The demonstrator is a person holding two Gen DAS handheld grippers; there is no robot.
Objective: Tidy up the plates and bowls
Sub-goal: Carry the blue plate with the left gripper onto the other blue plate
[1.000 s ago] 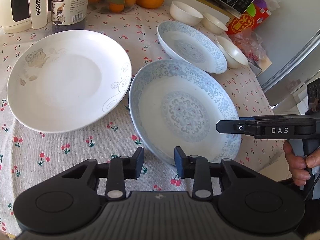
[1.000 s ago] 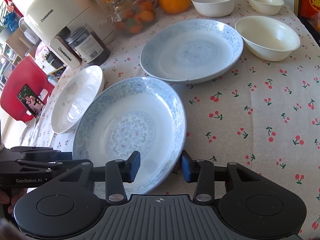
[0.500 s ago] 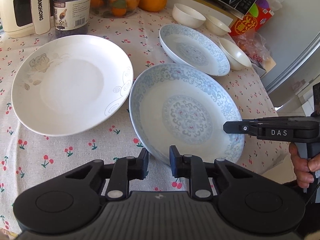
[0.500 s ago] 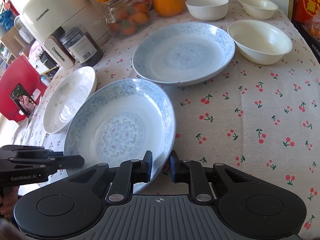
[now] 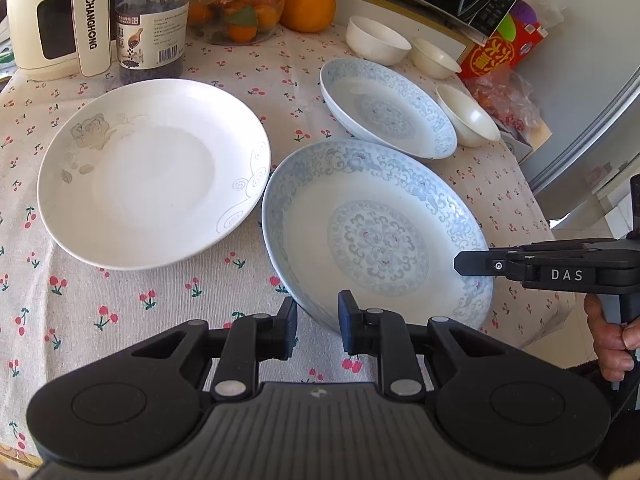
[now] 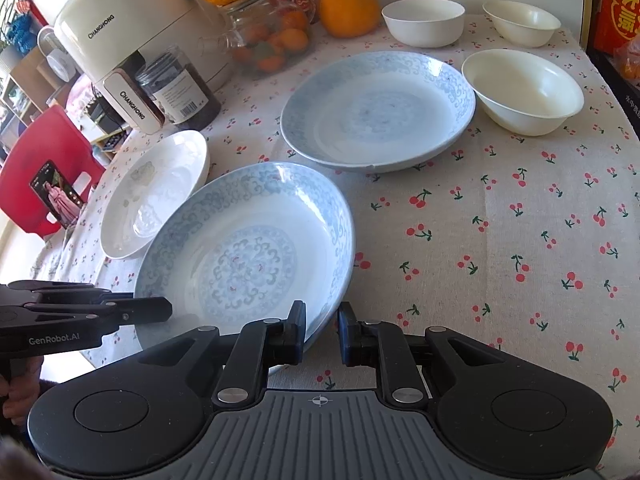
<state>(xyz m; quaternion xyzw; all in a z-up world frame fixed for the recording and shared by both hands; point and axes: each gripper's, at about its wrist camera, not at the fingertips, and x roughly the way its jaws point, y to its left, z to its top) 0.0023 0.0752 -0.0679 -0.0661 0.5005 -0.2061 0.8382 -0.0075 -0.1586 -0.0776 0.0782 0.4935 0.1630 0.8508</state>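
Observation:
A large blue-patterned plate (image 5: pixel 376 236) (image 6: pixel 248 256) lies nearest me on the cherry-print cloth. My left gripper (image 5: pixel 318 322) is shut on its near-left rim. My right gripper (image 6: pixel 322 328) is shut on its near-right rim and also shows from the side in the left wrist view (image 5: pixel 480 264). A second blue-patterned plate (image 5: pixel 384 108) (image 6: pixel 380 112) lies behind it. A white plate (image 5: pixel 152 172) (image 6: pixel 156 192) lies to the left. Three white bowls (image 6: pixel 524 92) (image 6: pixel 424 20) (image 6: pixel 520 22) stand at the back right.
A white Changhong appliance (image 5: pixel 56 16), a dark jar (image 5: pixel 154 36), a glass jar of fruit (image 5: pixel 236 8) and an orange (image 5: pixel 306 4) line the back. A red box (image 5: pixel 504 56) and a fridge (image 5: pixel 592 80) are at right. The table's near edge (image 5: pixel 532 344) is by my right hand.
Both grippers closed from open onto the near plate's rim. Both views have drawn back a little and the plate looks slightly raised.

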